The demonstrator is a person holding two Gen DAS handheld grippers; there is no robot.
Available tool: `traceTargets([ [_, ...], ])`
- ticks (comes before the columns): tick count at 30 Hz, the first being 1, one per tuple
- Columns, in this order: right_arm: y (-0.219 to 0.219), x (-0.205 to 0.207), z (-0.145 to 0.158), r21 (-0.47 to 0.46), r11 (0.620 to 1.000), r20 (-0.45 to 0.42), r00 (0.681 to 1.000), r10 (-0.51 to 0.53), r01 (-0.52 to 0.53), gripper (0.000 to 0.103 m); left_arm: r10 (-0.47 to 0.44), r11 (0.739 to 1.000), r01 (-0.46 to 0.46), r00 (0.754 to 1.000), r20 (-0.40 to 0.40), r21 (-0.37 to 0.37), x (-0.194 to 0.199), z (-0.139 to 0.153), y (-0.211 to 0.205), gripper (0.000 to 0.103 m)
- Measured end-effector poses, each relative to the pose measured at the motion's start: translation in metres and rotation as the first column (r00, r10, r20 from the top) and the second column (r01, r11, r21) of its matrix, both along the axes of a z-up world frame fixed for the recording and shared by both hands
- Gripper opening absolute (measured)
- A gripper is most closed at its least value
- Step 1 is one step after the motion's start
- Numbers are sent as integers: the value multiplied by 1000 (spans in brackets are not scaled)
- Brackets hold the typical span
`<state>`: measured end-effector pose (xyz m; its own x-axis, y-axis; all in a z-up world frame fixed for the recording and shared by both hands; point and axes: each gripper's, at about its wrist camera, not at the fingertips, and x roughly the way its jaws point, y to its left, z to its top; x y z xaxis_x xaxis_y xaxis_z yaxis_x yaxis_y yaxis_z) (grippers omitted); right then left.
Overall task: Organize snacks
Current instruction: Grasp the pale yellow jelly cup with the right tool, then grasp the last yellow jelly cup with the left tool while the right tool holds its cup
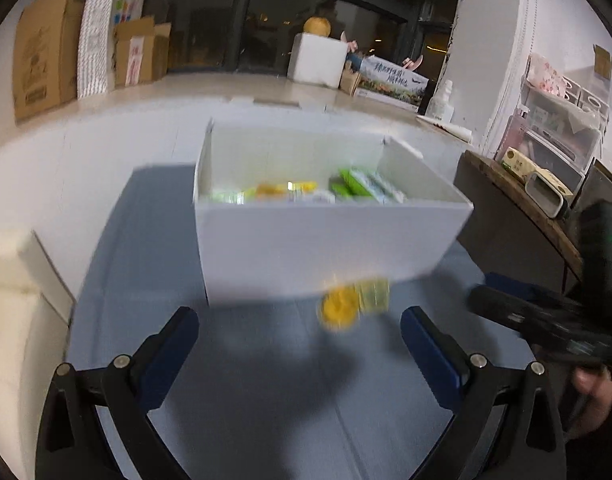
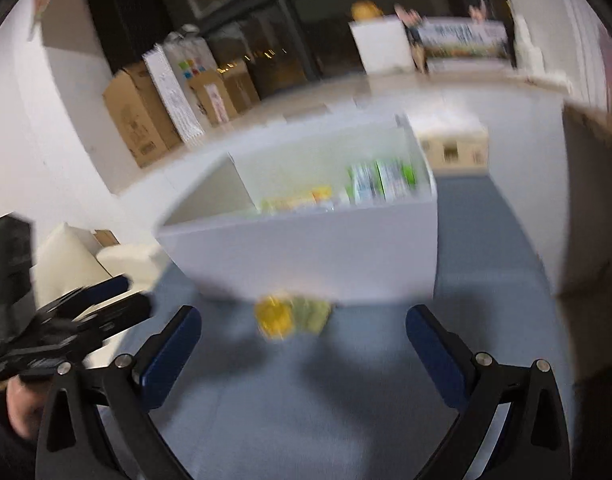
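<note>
Both grippers spread wide, empty: left gripper (image 1: 299,330), right gripper (image 2: 303,330); yellow snack packet (image 1: 352,306) just ahead, white box (image 1: 318,240) beyond.

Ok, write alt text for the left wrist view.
Open left tongs point over a blue mat at a yellow-green snack packet lying before a white box that holds more snacks. The right tongs enter from the right.

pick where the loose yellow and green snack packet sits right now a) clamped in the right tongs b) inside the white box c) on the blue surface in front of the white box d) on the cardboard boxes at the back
c: the yellow and green snack packet lies on the blue surface just outside the near wall of the white box, with both tongs open and empty.
</note>
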<state>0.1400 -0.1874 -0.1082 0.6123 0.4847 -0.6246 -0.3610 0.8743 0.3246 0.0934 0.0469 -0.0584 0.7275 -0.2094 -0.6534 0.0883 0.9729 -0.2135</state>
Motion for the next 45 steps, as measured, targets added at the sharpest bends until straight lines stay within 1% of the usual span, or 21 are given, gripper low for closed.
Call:
traceTargets([
  [5,9,25,-19,23,1000,-60,998,-18,19,103,27,999,-28,999,-34,-39,-13,-18,6,103],
  [9,19,48,-32,26,996,-64,995,-81,82,103,39,998,-41,999,-36,-49,-13,-21,7,103],
  [11,26,63,-41,48,993,-109,989,-98,103,102,36,998,-37,999,-35,-47,-14,-22,6,103],
  [13,32,74,-49,60,992,-146,984,-100,110,92,32,998,-34,999,-40,-45,-13,-24,4,103],
  [14,36,77,-52,55,993,-160,983,-95,105,79,31,998,-33,999,-42,-45,-13,-25,3,103],
  [15,42,80,-56,27,995,-179,979,-95,101,77,29,998,-31,999,-45,-46,-13,-26,2,103],
  [16,44,78,-55,12,995,-161,982,-100,103,76,28,998,-30,998,-49,-47,-12,-27,2,103],
  [17,45,77,-55,19,996,-161,983,-86,90,71,25,999,-28,998,-52,-47,-11,-28,1,103],
  [18,43,77,-56,52,996,-171,983,-64,73,60,23,999,-25,998,-55,-46,-11,-29,0,103],
  [19,41,76,-56,60,995,-176,982,-64,75,52,21,999,-23,998,-56,-45,-10,-30,-1,103],
  [25,30,63,-52,64,996,-135,989,-56,65,52,-5,1000,3,996,-86,-28,1,-39,-13,103],
  [28,18,46,-34,102,994,-86,996,-37,46,52,-36,999,36,995,-89,1,13,-41,-26,103],
  [31,-2,23,-7,129,991,-11,999,-39,40,52,-53,998,55,994,-91,14,31,-41,-39,103],
  [34,-30,-1,17,146,988,62,996,-67,57,52,-54,998,58,993,-105,37,53,-45,-53,103],
  [36,-45,-10,27,157,984,84,992,-93,79,52,-40,996,49,992,-120,69,66,-52,-62,103],
  [38,-59,-19,31,173,980,99,989,-113,95,52,-41,997,50,990,-133,63,75,-57,-65,103],
  [41,-63,-21,32,186,977,100,987,-125,104,52,-40,997,48,988,-147,53,81,-66,-66,103],
  [42,-62,-20,31,184,977,100,987,-129,109,52,-44,997,52,988,-148,52,83,-68,-65,101],
  [43,-58,-18,31,183,977,94,987,-132,113,52,-43,997,51,988,-148,54,84,-70,-65,92],
  [44,-57,-17,29,186,976,88,988,-130,112,52,-43,997,52,988,-146,55,85,-70,-64,70],
  [45,-55,-16,28,187,977,82,989,-121,104,52,-56,997,63,987,-149,43,87,-71,-64,56],
])
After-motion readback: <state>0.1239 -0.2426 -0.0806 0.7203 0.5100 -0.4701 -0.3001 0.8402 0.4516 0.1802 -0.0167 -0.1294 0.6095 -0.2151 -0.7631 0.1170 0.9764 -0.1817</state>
